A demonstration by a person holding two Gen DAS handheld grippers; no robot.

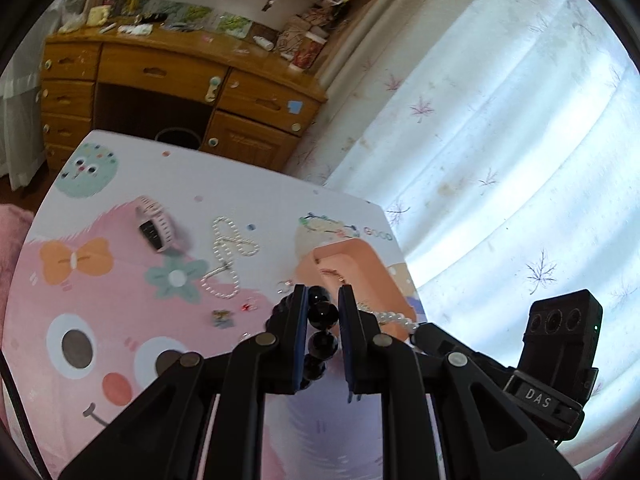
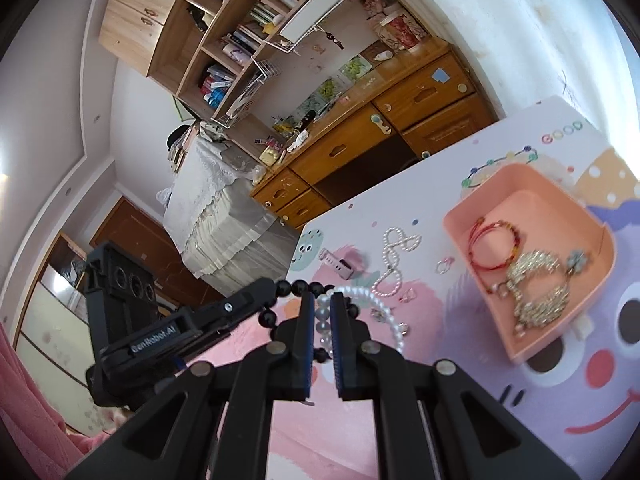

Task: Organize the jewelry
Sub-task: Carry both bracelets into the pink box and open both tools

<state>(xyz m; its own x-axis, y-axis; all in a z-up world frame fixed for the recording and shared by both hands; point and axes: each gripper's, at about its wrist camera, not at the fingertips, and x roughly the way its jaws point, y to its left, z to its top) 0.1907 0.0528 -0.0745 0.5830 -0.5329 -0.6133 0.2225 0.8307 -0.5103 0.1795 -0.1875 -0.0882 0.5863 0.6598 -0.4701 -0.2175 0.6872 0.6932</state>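
Note:
My left gripper (image 1: 323,300) is shut on a black bead bracelet (image 1: 322,316), held above the table. My right gripper (image 2: 323,304) is shut on a white pearl bracelet (image 2: 362,294); its pearls also show in the left wrist view (image 1: 394,317). The two grippers are close together, and the black beads (image 2: 298,288) show in the right wrist view. A pink tray (image 2: 560,200) holds a red string bracelet (image 2: 494,246) and a rhinestone piece (image 2: 538,288). The tray also shows in the left wrist view (image 1: 360,256). A pearl necklace (image 1: 228,248) lies loose on the mat.
A cartoon-print mat (image 1: 120,300) covers the table. On it lie a pink-strapped watch (image 1: 154,226), a colourful bead bracelet (image 2: 500,162), and small rings and earrings (image 2: 444,266). A wooden desk (image 1: 168,80) and curtain (image 1: 520,140) stand behind.

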